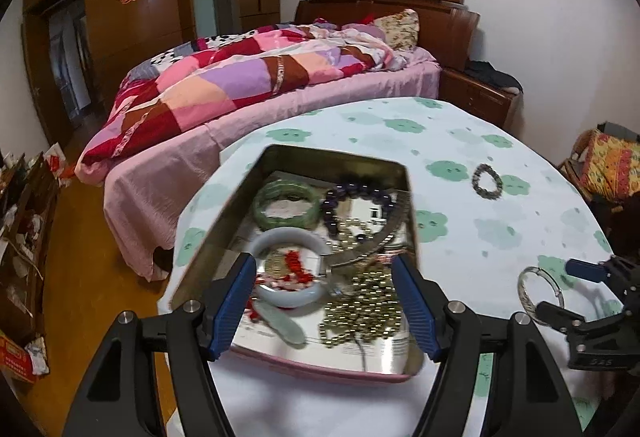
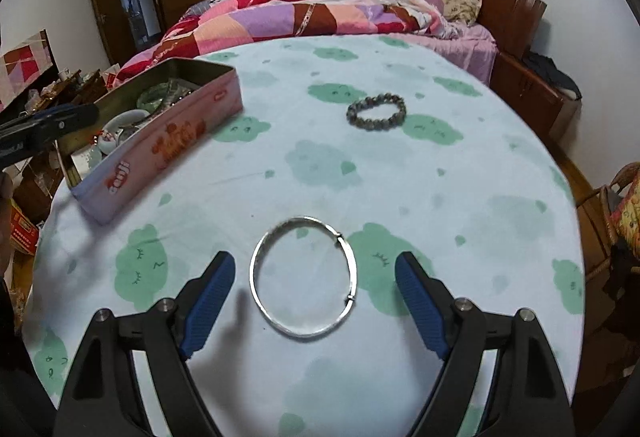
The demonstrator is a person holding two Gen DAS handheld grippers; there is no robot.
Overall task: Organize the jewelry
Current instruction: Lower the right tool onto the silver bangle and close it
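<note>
Left gripper (image 1: 324, 301): jaws spread wide, nothing held, poised over near end of pink tin box (image 1: 280, 367); tin sits on cloud-print tablecloth (image 1: 460, 237), lid off. Tin contents: green jade bangle (image 1: 286, 205); purple bead bracelet (image 1: 356, 203); pale bangle (image 1: 288, 269) w/ red-and-white beads (image 1: 294, 269) inside its ring; gold bead chain (image 1: 364, 305); pale green pendant (image 1: 282, 323) at near edge. Right gripper (image 2: 315, 301): jaws spread wide, nothing held; silver bangle (image 2: 303, 277) lies flat on cloth betw. the two blue finger pads (image 2: 210, 301), touching neither. Grey bead bracelet (image 2: 376, 112) lies on cloth farther out, well apart from bangle and tin. Tin stands to left of right gripper, w/ left gripper tip over it. Bkgd: bed w/ patchwork quilt (image 1: 224, 85); wooden wardrobe (image 1: 132, 9).
</note>
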